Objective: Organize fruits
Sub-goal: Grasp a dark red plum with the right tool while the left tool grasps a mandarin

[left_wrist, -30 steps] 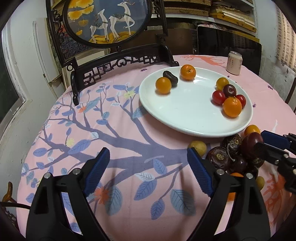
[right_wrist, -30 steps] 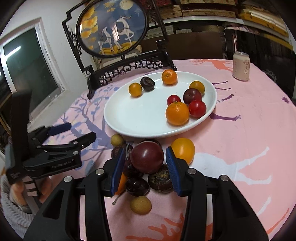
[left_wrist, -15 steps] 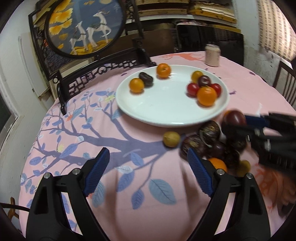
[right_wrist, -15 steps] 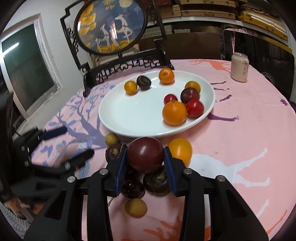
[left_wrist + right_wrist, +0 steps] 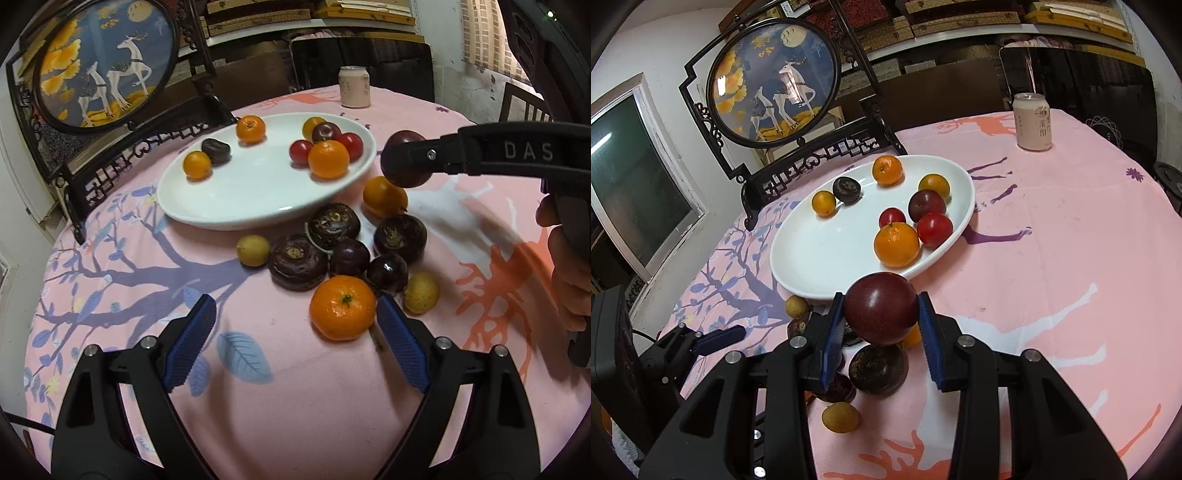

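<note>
Right wrist view: the dark red plum (image 5: 881, 308) sits clamped between my right gripper's (image 5: 882, 325) blue pads, which have just been closing in on its two sides; the fruit is lifted clear of the cloth, just short of the near rim of the white plate (image 5: 820, 258). I hold it across its widest part so it cannot roll out on the way over. On the plate, at 1 o'clock from the plum, lie an orange (image 5: 897, 244), two red fruits and another dark plum, grouped together; at 11 o'clock sit a small orange fruit, a dark one and a second orange, well apart from that group. Below the held plum, at 6 o'clock, a brown round fruit (image 5: 878, 369) and a small yellow one (image 5: 840, 417) rest on the pink tablecloth (image 5: 1052, 258).

Left wrist view: my left gripper (image 5: 295, 339) is spread wide and holds nothing; a tangerine (image 5: 342, 307) lies at 1 o'clock, touching the right pad. I judge this the next pick. The unsorted pile lies beyond, near the plate. A can (image 5: 354, 86) stands at 12 o'clock, well apart.
</note>
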A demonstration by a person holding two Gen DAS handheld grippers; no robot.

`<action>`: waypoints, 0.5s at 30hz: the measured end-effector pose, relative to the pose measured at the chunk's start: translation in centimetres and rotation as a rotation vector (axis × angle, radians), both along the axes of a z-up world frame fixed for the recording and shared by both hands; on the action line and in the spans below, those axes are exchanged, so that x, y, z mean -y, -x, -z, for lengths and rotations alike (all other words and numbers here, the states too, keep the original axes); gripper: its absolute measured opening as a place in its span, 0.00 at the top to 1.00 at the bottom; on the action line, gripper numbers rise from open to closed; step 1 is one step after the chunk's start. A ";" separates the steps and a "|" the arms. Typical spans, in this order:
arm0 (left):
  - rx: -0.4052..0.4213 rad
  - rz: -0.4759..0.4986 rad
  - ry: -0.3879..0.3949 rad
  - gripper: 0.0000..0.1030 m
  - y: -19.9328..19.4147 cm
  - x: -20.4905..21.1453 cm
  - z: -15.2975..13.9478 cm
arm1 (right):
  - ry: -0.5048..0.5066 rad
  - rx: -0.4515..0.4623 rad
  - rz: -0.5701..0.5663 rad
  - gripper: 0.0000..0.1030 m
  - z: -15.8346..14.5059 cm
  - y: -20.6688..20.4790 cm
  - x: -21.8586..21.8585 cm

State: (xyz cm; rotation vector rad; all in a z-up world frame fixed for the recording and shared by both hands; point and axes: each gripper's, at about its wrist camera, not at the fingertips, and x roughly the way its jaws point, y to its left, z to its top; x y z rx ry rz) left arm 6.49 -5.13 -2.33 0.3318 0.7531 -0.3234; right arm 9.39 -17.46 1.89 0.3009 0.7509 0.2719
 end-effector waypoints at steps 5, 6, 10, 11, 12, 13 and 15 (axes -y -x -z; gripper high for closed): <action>-0.034 0.040 0.034 0.32 -0.2 0.3 0.3 | -0.008 0.003 0.008 0.62 -0.1 0.0 0.3; -0.043 0.045 0.037 0.39 -0.4 0.4 0.4 | -0.008 0.003 0.007 0.62 -0.1 0.0 0.3; -0.101 0.084 0.070 0.63 -0.8 0.8 1.0 | -0.007 -0.001 0.010 0.62 0.0 0.0 0.4; -0.093 0.074 0.064 0.63 -0.8 0.8 1.0 | -0.007 -0.001 0.012 0.62 0.0 0.0 0.4; -0.088 0.063 0.058 0.63 -0.8 0.7 0.9 | -0.007 0.000 0.015 0.62 0.0 0.0 0.5; -0.090 0.049 0.062 0.63 -1.0 0.4 0.9 | -0.009 -0.001 0.017 0.62 0.0 0.0 0.6; -0.093 0.016 0.083 0.63 -1.3 -0.4 0.6 | -0.011 -0.001 0.024 0.62 0.0 -0.1 0.7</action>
